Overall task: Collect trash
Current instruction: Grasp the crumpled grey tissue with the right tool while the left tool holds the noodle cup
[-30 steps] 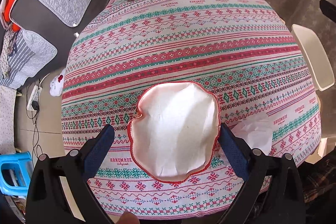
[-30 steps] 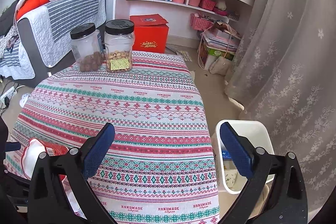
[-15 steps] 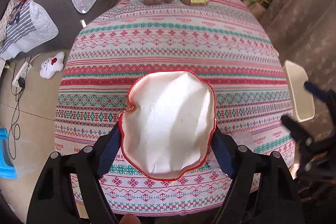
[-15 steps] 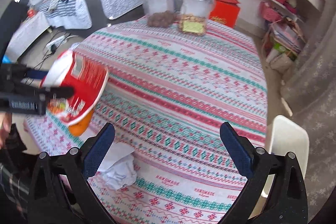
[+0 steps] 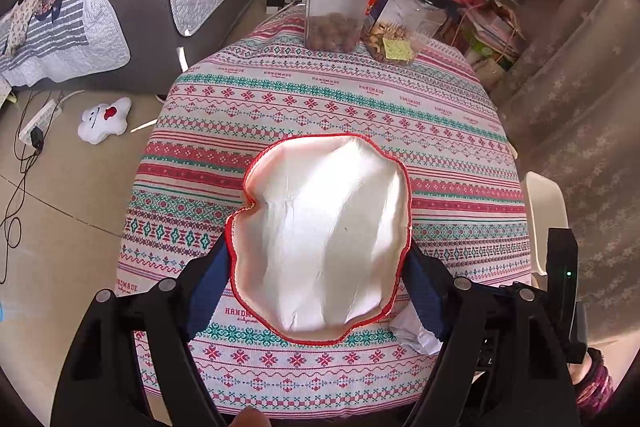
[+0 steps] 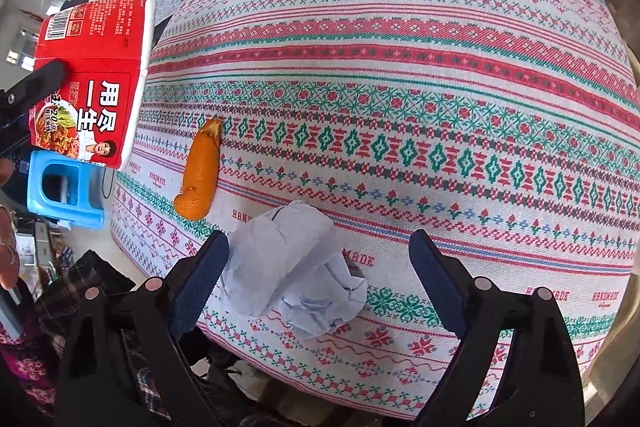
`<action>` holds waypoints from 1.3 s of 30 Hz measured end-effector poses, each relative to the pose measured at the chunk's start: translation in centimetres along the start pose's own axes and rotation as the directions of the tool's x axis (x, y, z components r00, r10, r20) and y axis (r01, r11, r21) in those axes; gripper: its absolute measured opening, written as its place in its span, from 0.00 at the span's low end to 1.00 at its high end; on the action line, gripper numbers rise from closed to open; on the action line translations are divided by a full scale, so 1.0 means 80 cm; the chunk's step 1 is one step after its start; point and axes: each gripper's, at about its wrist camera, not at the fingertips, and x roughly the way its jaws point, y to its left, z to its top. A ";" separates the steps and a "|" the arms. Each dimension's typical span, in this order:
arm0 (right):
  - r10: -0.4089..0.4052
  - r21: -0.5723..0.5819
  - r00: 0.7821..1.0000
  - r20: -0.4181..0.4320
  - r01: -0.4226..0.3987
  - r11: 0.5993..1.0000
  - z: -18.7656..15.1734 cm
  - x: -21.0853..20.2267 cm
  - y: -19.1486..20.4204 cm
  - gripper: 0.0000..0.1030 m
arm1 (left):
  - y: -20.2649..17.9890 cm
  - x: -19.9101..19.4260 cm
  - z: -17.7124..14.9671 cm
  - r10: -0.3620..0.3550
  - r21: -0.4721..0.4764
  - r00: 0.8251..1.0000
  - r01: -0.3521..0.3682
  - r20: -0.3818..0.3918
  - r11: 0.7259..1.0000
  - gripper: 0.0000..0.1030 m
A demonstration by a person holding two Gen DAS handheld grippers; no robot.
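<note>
Between the blue pads of the left gripper [image 5: 320,287], low in the left wrist frame, an empty instant-noodle cup [image 5: 324,243] is being held, both pads pressing on its red rim, white inside facing the camera. From the right wrist view the same cup [image 6: 92,79] is showing at the upper left, red printed wall outward, lifted clear of the tablecloth [image 6: 400,87].

Right gripper [image 6: 318,279] is pointing steeply down at the lower centre of its frame, its jaws having just been narrowing yet standing wide; a crumpled white tissue [image 6: 296,271] is lying between them on the cloth, the left pad just beside it, the right pad well apart. Contact on the left pad: cannot tell. A corner of the tissue [image 5: 414,333] is peeking out at lower right in the left wrist view.

Orange peel [image 6: 200,171] is lying on the cloth up and left of the tissue, near the table edge. Two clear jars with black lids, one with brown nuts [image 5: 336,11], one with mixed nuts [image 5: 404,23], are standing at the far edge. A white bin [image 5: 546,223] is sitting off the right edge, a blue plastic stool [image 6: 66,193] on the floor at left.
</note>
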 end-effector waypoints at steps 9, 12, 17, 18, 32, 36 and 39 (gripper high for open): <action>0.031 -0.009 0.999 -0.040 -0.031 0.999 0.000 0.018 0.011 0.85 | 0.004 0.033 0.017 0.042 -0.006 0.999 -0.042 -0.010 0.999 0.76; 0.022 -0.006 1.000 -0.022 -0.022 1.000 0.002 0.013 0.011 0.86 | -0.002 0.056 0.030 0.071 0.014 0.997 -0.071 -0.017 0.997 0.76; 0.014 -0.003 0.999 0.034 -0.014 1.000 0.010 -0.004 0.005 0.90 | -0.018 0.057 0.054 0.076 0.048 0.995 -0.079 0.059 0.996 0.80; 0.019 -0.005 0.999 0.040 -0.019 1.000 0.010 -0.005 -0.001 0.91 | -0.019 0.051 0.056 0.053 0.035 0.996 -0.055 0.067 0.998 0.83; 0.035 -0.039 0.998 0.050 -0.033 0.999 0.002 -0.025 -0.002 0.93 | -0.016 0.021 0.006 0.117 0.016 0.993 -0.117 0.007 0.993 0.86; 0.033 -0.052 0.999 0.039 -0.031 0.998 0.000 -0.021 0.001 0.93 | -0.022 0.047 0.032 0.132 0.050 0.991 -0.132 0.006 0.990 0.87; 0.027 -0.059 0.999 0.018 -0.026 0.998 -0.002 -0.017 -0.001 0.93 | -0.028 0.071 0.047 0.169 0.077 0.986 -0.168 -0.009 0.983 0.87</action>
